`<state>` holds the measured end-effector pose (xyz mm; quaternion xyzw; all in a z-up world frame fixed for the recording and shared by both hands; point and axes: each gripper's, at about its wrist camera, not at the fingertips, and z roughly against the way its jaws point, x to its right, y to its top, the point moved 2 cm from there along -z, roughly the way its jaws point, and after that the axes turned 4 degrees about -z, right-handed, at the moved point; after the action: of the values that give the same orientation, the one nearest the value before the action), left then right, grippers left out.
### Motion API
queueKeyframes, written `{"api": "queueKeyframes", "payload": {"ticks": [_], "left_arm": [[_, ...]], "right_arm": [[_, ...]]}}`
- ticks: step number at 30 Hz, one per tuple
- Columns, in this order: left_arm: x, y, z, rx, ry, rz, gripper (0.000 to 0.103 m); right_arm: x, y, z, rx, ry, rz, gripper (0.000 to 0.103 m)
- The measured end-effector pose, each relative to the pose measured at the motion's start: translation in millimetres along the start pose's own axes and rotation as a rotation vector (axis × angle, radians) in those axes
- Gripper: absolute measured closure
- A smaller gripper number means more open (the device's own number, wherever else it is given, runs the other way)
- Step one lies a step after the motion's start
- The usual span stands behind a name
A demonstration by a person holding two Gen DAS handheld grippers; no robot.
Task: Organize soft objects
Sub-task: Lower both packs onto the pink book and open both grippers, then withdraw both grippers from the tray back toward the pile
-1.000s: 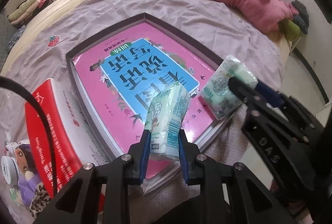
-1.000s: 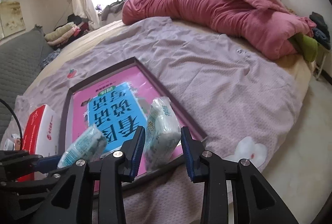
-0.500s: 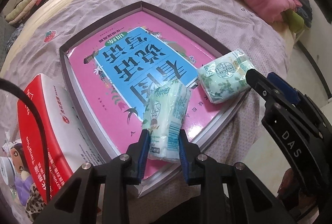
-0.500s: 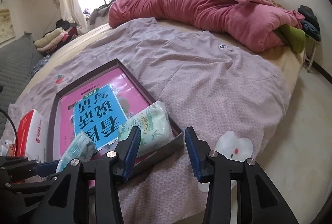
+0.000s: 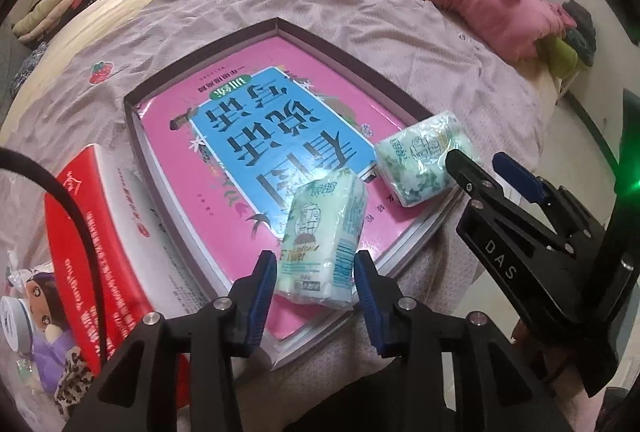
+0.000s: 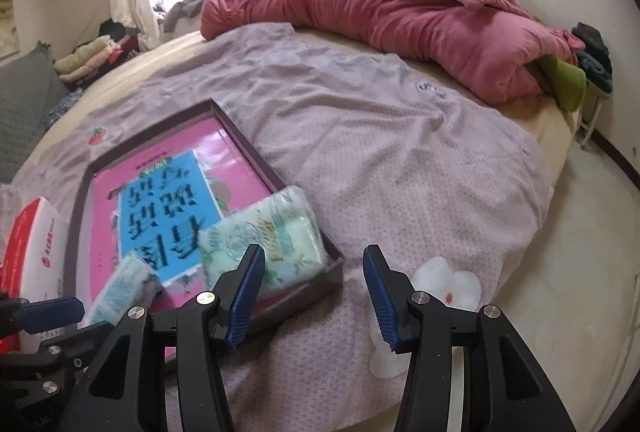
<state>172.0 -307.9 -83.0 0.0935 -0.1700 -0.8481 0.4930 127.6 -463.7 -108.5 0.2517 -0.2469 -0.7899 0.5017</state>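
A shallow dark-rimmed box point(image 5: 208, 70) with a pink and blue book cover inside lies on the bed. Two green-and-white tissue packs rest in its near end. One pack point(image 5: 322, 240) lies between the fingers of my left gripper point(image 5: 316, 274), which is open, with gaps on both sides. The other pack point(image 5: 420, 158) lies in the box's near right corner; it also shows in the right wrist view point(image 6: 264, 240). My right gripper point(image 6: 314, 296) is open and empty, drawn back just right of that pack.
A red and white tissue box point(image 5: 104, 232) lies left of the dark box, with a small doll and toys point(image 5: 40, 296) beside it. A rolled pink quilt point(image 6: 380, 8) lies at the far side. The bed edge and floor point(image 6: 580, 232) are on the right.
My left gripper opened and let its tissue pack down into the box. My right gripper, open since half a second ago, drew back from the other pack, which lies in the box corner.
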Motion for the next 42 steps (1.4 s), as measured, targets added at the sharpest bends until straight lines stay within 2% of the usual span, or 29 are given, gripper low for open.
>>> {"api": "queueKeyframes", "payload": {"ticks": [3,7,12,15,25,27,36,42], "left_arm": [[-4,-1,4,0.003,-0.004,0.017,0.063],[-6,0,-2,-0.017,0.022,0.022,0.063],[-3,2,-14,-0.037,0.067,-0.004,0.063],[-4,2,-17,-0.041,0.074,0.000,0.063],[0,2,24,0.071,0.003,0.002,0.063],[-1,0,31,0.083,0.001,0.009,0.060],[-11,-16,59,0.127,0.001,0.047,0.057],[-15,-28,83,0.169,0.006,0.057,0.054]], "right_arm": [[-2,2,3,0.014,0.033,-0.001,0.051],[-12,1,-1,-0.016,0.087,0.014,0.051],[-21,-3,-7,-0.041,0.109,0.042,0.051],[-19,-2,-4,-0.024,0.115,0.034,0.051],[-5,4,17,0.031,0.111,-0.020,0.051],[-5,4,22,0.036,0.112,-0.023,0.050],[-12,5,43,0.057,0.093,-0.013,0.042],[-21,8,65,0.091,0.082,0.012,0.032]]}}
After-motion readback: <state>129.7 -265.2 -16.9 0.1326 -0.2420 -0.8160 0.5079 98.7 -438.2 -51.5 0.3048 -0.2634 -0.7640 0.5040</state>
